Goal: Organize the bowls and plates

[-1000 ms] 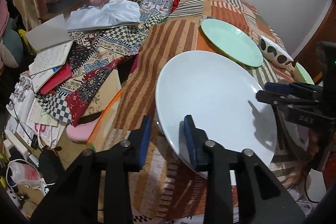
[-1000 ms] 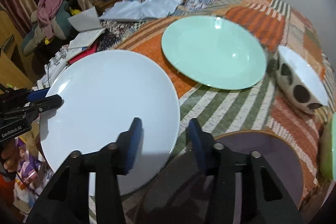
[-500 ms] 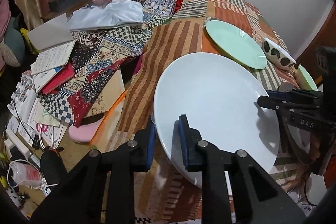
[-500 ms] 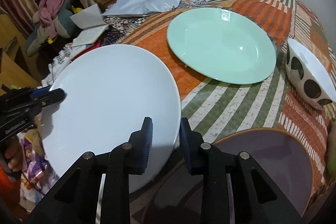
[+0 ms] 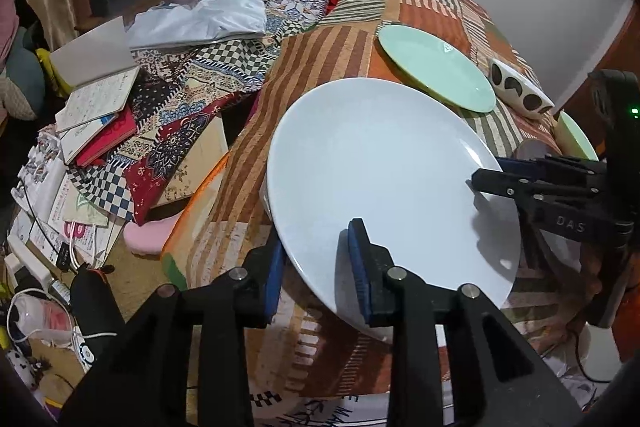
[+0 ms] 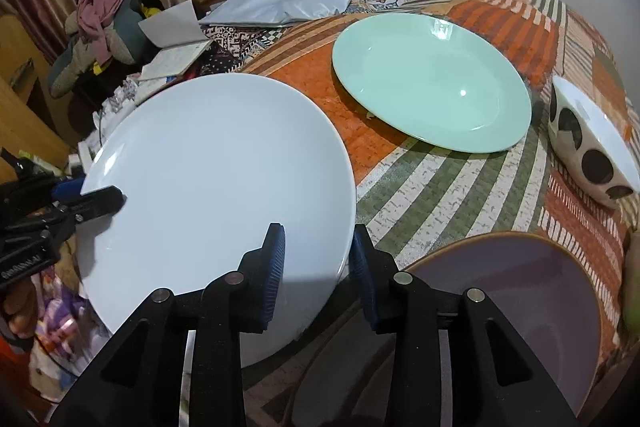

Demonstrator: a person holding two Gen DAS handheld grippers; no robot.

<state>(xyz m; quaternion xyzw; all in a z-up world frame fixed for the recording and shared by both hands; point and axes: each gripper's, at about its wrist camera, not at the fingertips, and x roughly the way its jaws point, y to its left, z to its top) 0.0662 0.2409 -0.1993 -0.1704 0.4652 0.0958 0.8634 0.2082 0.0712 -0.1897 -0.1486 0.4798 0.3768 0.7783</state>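
A large white plate (image 5: 380, 179) (image 6: 216, 179) lies at the near left of the patchwork-covered table (image 5: 320, 55), overhanging its edge. My left gripper (image 5: 316, 239) straddles the plate's near rim, and its jaws are opening with a visible gap beside the rim. My right gripper (image 6: 318, 233) straddles the opposite rim, one finger over the plate and one beside its edge. Its jaws are opening too. Each gripper shows in the other's view: the right gripper (image 5: 486, 181) and the left gripper (image 6: 106, 197). Something white shows under the plate; I cannot tell what it is.
A mint-green plate (image 6: 432, 83) lies behind the white one, with a spotted white bowl (image 6: 592, 147) to its right. A purple plate (image 6: 520, 287) sits close at the right. Another green dish (image 5: 576, 135) peeks in at the far right. Books, papers and cloths (image 5: 100, 107) crowd the left.
Both grippers' jaws closed in on the white plate's rim half a second ago and have since parted again. The plate has stayed about where it was.
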